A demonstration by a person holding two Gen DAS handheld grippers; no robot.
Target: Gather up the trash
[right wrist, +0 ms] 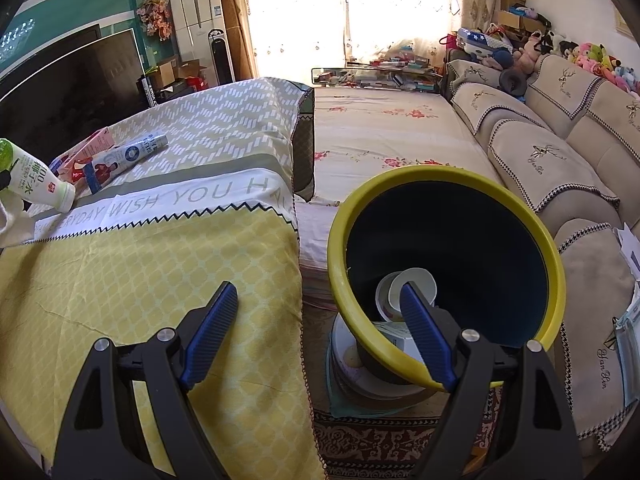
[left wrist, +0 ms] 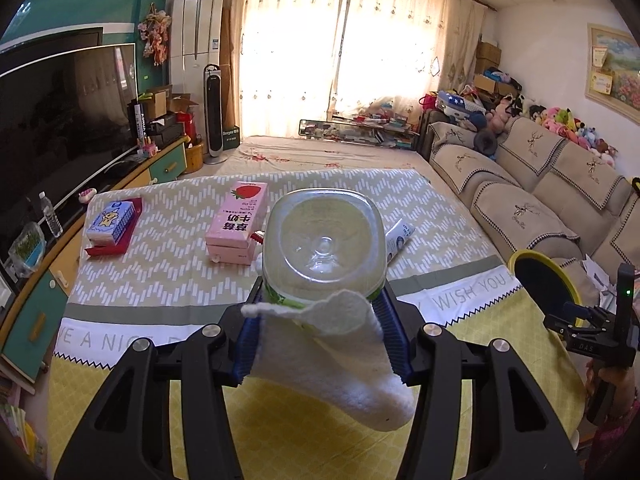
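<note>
Cups (right wrist: 406,292) in bin (right wrist: 440,372) (beside table (right wrist: 160,280))

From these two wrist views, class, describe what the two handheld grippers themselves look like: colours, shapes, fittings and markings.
Each gripper, the left gripper and the right gripper, has two black plastic linkage arms with triangular cut-outs and silver round pivot bolts. The fingers carry blue ribbed pads. In the left view the right gripper's black body shows small pale lettering and a green indicator light. A patterned reddish sleeve shows below it.
</note>
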